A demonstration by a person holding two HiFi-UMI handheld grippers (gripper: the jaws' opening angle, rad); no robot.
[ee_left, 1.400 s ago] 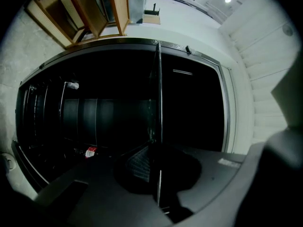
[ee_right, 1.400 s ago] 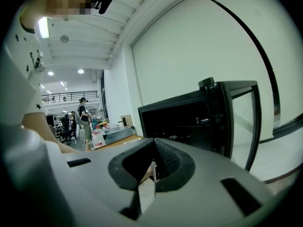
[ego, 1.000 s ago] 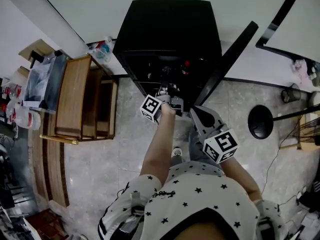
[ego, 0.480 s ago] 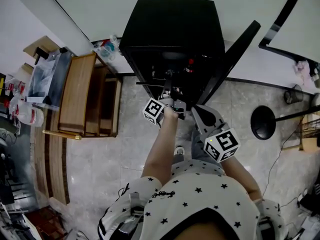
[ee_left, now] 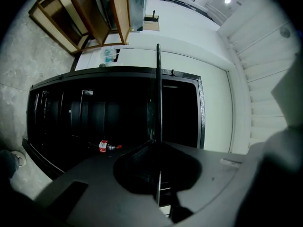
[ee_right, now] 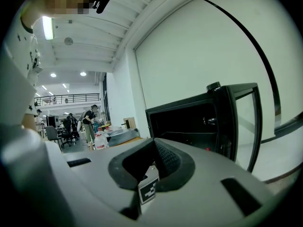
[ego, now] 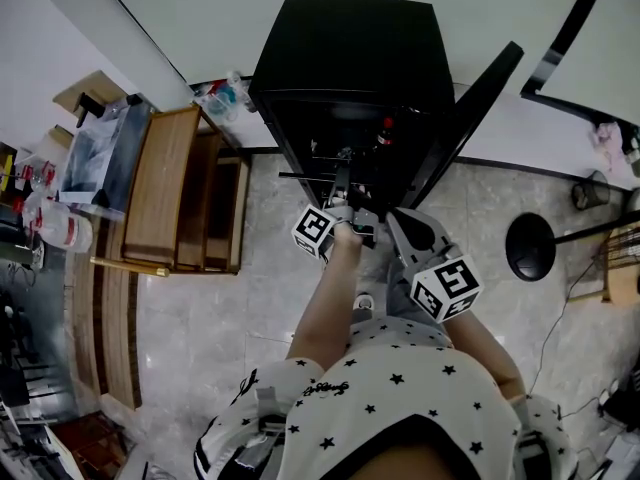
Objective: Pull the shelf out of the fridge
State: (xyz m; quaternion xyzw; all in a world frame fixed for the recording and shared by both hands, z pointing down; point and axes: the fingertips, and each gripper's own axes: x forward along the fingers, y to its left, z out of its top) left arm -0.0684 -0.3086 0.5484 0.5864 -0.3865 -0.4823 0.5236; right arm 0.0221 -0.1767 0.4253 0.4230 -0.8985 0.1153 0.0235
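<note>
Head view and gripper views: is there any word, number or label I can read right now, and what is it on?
No text can be read in any view.
Red label on the item in the fridge: too small to read.
Label on the jug: blurred.
Markers on the left cube and right cube: square patterns only, no letters.

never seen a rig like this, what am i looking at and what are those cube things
A person holds a two-jaw hand tool in each hand; the marker cubes are part of those tools. One picture looks down from a head camera, the other two from cameras on the tools. A black fridge stands on the floor, its door open. The left gripper is clamped on the fridge's thin wire shelf. The right gripper is shut, holding nothing.
</note>
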